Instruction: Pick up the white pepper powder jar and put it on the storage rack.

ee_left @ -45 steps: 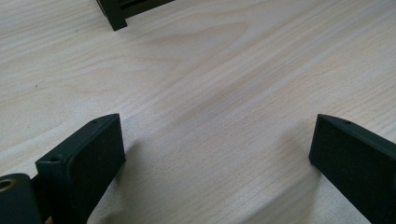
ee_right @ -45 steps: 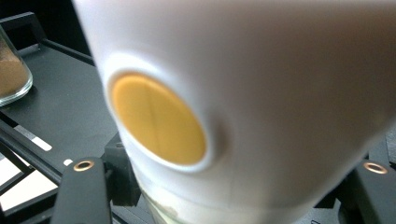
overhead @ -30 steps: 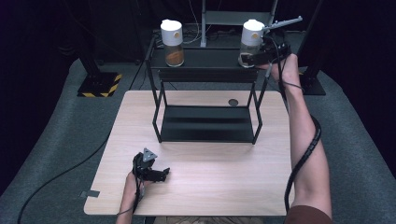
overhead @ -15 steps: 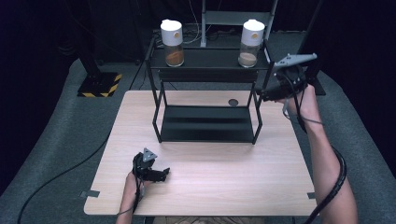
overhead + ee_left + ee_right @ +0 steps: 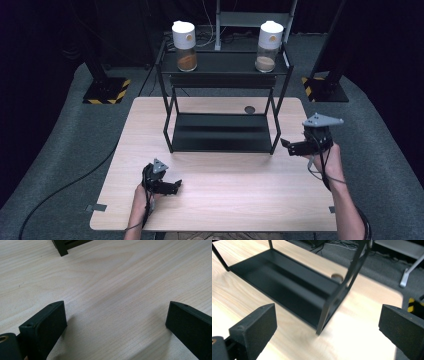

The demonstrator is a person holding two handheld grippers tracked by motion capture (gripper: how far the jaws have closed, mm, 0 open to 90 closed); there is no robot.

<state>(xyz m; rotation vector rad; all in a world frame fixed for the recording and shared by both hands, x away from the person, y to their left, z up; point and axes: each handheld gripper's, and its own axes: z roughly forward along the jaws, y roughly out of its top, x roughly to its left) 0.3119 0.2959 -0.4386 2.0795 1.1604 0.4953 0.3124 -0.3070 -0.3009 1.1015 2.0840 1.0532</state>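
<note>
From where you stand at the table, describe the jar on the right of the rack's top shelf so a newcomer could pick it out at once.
Find the black rack at the far side of the wooden table. Two white-lidded jars stand on its top shelf. The right jar holds pale brown powder, while the left jar holds a more orange one.

Right gripper (image 5: 291, 145) moved down and nearer from the white-capped jar of tan powder (image 5: 268, 46) on the black metal rack's (image 5: 222, 85) top shelf; now empty, jaws just opened wider, beside the rack's near-right leg.
</note>
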